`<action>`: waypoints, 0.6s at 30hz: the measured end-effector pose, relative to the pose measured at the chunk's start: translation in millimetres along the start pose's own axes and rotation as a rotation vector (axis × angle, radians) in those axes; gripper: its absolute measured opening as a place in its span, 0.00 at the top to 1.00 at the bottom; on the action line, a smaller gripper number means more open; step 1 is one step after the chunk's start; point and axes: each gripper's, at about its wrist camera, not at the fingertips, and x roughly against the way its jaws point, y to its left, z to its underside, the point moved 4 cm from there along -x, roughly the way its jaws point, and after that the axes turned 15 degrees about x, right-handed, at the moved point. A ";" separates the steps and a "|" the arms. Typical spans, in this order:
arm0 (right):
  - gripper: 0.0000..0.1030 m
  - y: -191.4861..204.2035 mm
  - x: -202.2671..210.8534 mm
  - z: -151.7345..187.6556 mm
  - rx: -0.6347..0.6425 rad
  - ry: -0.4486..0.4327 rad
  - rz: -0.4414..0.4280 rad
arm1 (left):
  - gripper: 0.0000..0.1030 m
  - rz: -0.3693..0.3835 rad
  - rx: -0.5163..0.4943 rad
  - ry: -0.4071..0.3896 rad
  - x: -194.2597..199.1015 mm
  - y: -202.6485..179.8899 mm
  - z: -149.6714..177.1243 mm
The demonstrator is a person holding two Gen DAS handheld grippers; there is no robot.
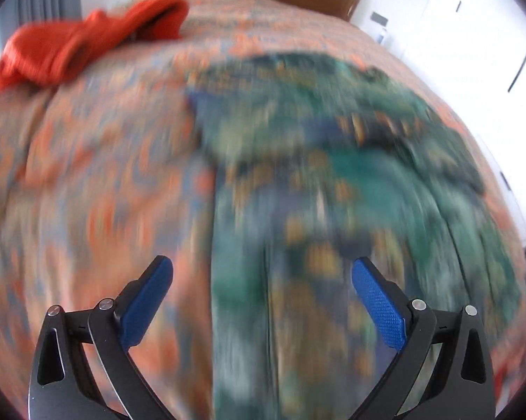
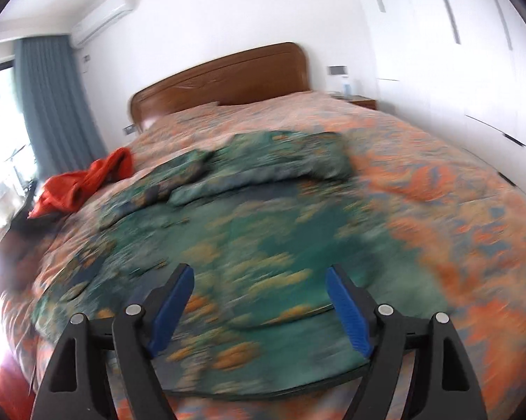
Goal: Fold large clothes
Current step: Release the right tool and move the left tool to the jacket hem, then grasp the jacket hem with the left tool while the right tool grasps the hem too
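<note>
A large green patterned garment (image 1: 315, 189) lies spread on the bed; it also shows in the right wrist view (image 2: 263, 231), with a bunched part at its far end. My left gripper (image 1: 263, 273) is open and empty, just above the garment's near left edge. My right gripper (image 2: 259, 280) is open and empty, above the garment's near edge. Both views are blurred by motion.
The bed has an orange and blue patterned cover (image 2: 455, 210) and a brown headboard (image 2: 221, 77). A crumpled orange garment (image 1: 84, 45) lies at the bed's far left, also in the right wrist view (image 2: 84, 182). White wardrobes (image 2: 455, 52) stand on the right, a curtain (image 2: 49, 98) on the left.
</note>
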 end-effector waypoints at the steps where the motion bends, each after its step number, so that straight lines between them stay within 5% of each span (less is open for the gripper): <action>1: 0.22 -16.1 -2.4 -4.1 -0.020 0.017 0.002 | 0.01 0.013 0.011 0.033 1.9 6.8 17.6; 7: 0.22 -92.1 -40.7 -10.2 -0.060 0.221 -0.034 | 0.01 0.075 0.017 0.102 -6.8 10.4 58.1; 12: 0.22 -96.9 -70.7 8.6 -0.122 0.369 -0.224 | 0.02 0.162 0.029 0.143 -11.4 -1.3 70.2; 18: 0.21 -84.5 -78.5 15.3 -0.154 0.418 -0.309 | 0.25 0.206 0.083 0.182 -2.1 6.2 66.7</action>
